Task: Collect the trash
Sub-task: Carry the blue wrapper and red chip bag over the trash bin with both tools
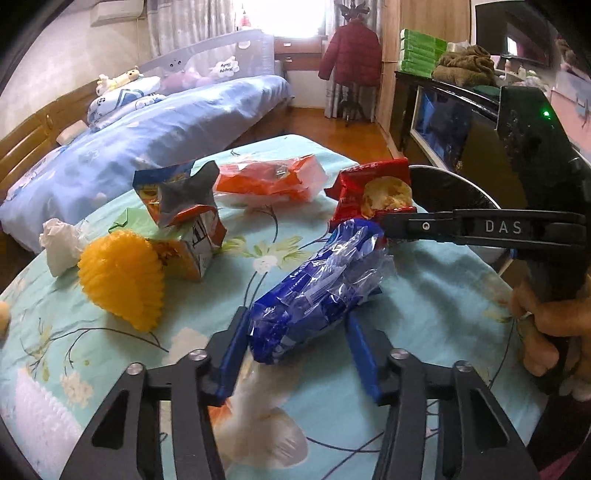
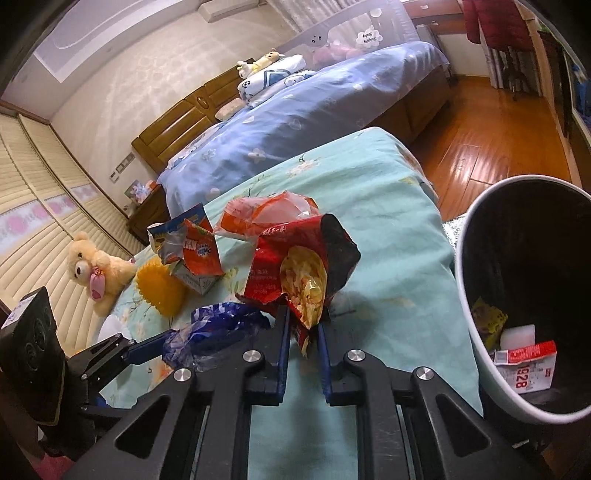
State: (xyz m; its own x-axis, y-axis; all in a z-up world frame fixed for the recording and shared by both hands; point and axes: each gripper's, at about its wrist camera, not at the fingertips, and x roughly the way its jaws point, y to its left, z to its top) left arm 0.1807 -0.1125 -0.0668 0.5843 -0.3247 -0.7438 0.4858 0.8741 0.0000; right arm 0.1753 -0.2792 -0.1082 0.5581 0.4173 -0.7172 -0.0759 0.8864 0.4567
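Bright daylight pours through the curtained window [image 1: 291, 18]. A wooden-framed bed [image 2: 306, 107] under a blue floral quilt lines the pale wall, polished wood floor [image 2: 491, 136] glows orange, a red coat [image 1: 351, 51] hangs beyond, and a dark cabinet [image 1: 436, 118] stands opposite.

Small bed [image 1: 424, 280] in front, larger bed [image 1: 166, 125] behind it. On the small bed: crumpled wrapper [image 1: 317, 288] nearest, between the fingers of the left tool [image 1: 295, 347]. Chip bag [image 2: 295, 269] just right of the wrapper and behind it, its near edge pinched in the right tool [image 2: 303, 332]. Flat packet [image 1: 269, 181] behind both. Torn carton [image 1: 188, 218] to the left, ribbed ball [image 1: 122, 277] just before it, tissue [image 1: 59, 247] further left. Bin [image 2: 476, 332] right of the small bed; packets lie inside. Teddy bear [image 2: 96, 269] at far left.
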